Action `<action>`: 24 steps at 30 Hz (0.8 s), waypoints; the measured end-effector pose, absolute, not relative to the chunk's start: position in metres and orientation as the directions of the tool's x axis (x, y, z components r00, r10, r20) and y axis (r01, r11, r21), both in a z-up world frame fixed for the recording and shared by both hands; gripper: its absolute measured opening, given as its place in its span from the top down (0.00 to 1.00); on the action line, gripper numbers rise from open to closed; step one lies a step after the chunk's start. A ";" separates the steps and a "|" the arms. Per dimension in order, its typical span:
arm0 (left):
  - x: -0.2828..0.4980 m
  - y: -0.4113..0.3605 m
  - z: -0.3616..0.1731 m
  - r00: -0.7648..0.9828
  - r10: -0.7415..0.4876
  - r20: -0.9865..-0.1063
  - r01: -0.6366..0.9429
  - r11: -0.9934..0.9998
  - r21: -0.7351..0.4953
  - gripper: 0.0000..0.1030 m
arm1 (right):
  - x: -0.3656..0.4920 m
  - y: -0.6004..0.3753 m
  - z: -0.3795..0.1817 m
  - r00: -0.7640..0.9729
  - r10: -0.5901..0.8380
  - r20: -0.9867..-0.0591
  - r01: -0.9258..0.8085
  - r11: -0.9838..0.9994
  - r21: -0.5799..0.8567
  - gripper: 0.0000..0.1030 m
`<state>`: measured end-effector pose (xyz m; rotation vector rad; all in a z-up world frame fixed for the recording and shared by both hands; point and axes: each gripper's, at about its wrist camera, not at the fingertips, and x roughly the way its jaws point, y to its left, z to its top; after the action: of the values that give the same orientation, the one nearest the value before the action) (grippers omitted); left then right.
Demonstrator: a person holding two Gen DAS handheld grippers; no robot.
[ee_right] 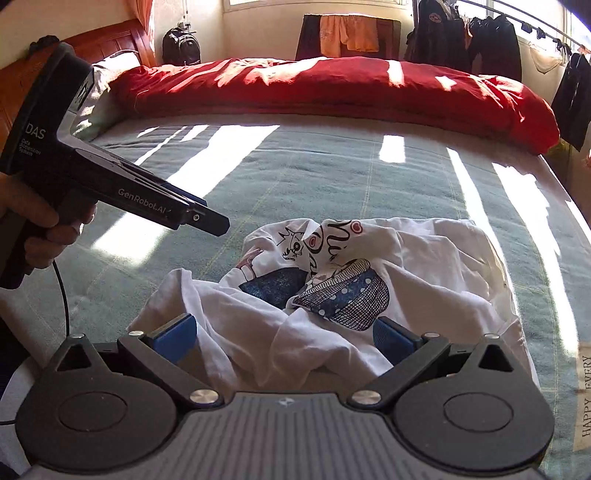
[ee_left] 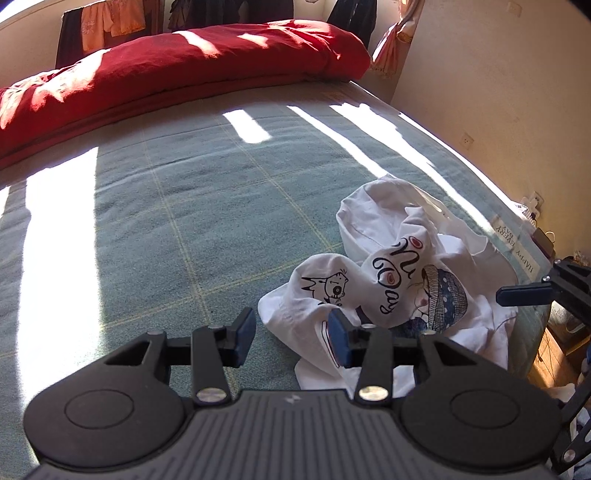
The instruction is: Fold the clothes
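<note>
Crumpled white T-shirt [ee_right: 332, 280] lies between right gripper [ee_right: 286, 341] fingers

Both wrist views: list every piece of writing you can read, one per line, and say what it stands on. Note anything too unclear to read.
"HAPPY EVERY": strip label at the bed cover's edge; "DAY" follows in the left wrist view.
"DAS": left gripper body.
"GenRobot.AI": same gripper's side.
"Data ... System": small print under "DAS", middle word blurred.
"Day": white T-shirt; the script word above it is crumpled, unreadable.
Round badge on hanging dark jacket: too small.
</note>
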<state>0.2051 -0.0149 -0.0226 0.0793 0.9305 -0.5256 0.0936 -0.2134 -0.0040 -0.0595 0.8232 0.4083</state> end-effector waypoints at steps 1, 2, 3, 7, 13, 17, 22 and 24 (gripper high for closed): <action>0.211 -0.017 -0.023 0.478 -0.401 -0.781 0.467 0.870 -0.161 0.58 | 0.100 -0.213 -0.004 0.604 0.345 -0.719 -0.379 0.917 0.122 0.00; 0.216 -0.020 -0.023 0.472 -0.409 -0.781 0.472 0.866 -0.168 0.58 | 0.107 -0.212 -0.007 0.594 0.359 -0.719 -0.381 0.914 0.142 0.00; 0.221 -0.023 -0.023 0.466 -0.416 -0.780 0.476 0.862 -0.175 0.58 | 0.114 -0.211 -0.010 0.585 0.369 -0.723 -0.378 0.912 0.159 0.00; 0.242 -0.045 -0.024 0.455 -0.422 -0.784 0.507 0.847 -0.161 0.59 | 0.131 -0.213 -0.040 0.510 0.351 -0.785 -0.346 0.920 0.186 0.00; 0.278 -0.094 -0.037 0.373 -0.496 -0.784 0.567 0.791 -0.230 0.62 | 0.117 -0.245 -0.077 0.447 0.354 -0.821 -0.259 0.930 0.260 0.00; 0.307 -0.116 -0.063 0.248 -0.537 -0.806 0.504 0.782 -0.366 0.64 | 0.108 -0.256 -0.074 0.471 0.346 -0.811 -0.244 0.935 0.257 0.00; 0.330 -0.131 -0.096 0.110 -0.526 -0.843 0.443 0.785 -0.433 0.64 | 0.104 -0.261 -0.066 0.492 0.359 -0.793 -0.258 0.930 0.261 0.00; 0.332 -0.133 -0.102 0.072 -0.527 -0.847 0.435 0.780 -0.449 0.64 | 0.105 -0.262 -0.065 0.494 0.364 -0.790 -0.263 0.928 0.263 0.00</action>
<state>0.3317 -0.1326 -0.1024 -0.0846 1.3123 -0.7243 0.1054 -0.2620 -0.0646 0.1127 0.9832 0.3805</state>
